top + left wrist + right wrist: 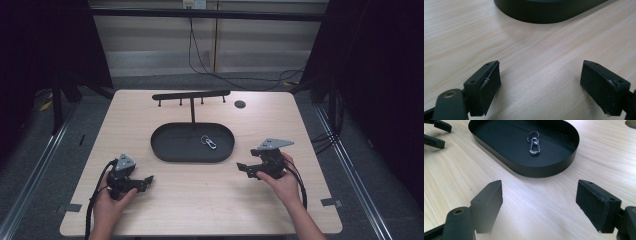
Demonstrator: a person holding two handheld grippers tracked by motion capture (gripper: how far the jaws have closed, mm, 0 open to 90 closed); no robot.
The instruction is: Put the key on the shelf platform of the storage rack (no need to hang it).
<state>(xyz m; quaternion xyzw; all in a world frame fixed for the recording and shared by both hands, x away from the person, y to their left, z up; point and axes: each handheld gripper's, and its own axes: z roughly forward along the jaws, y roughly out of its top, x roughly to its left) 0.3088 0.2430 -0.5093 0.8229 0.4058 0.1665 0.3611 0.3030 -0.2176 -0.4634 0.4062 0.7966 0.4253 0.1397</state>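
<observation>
In the high view a black oval tray (170, 147) sits at the middle of the frame on the pale wooden table (200, 200), with a thin post rising from its far side to a black hook bar (191, 95) just above it. A silver carabiner clip (209, 142) on a small ring lies flat inside the tray, right of centre. The left gripper (145, 181) is at lower left, held low over the table and well apart from the tray; in its own view its jaws stand wide apart with bare wood between them. The right gripper (242, 168) is at lower right, just beside the tray's right end; its jaws are also spread wide, grasping nothing, and the right gripper view shows the clip (533, 143) in the upper middle, beyond the tray's near wall (536, 168).
</observation>
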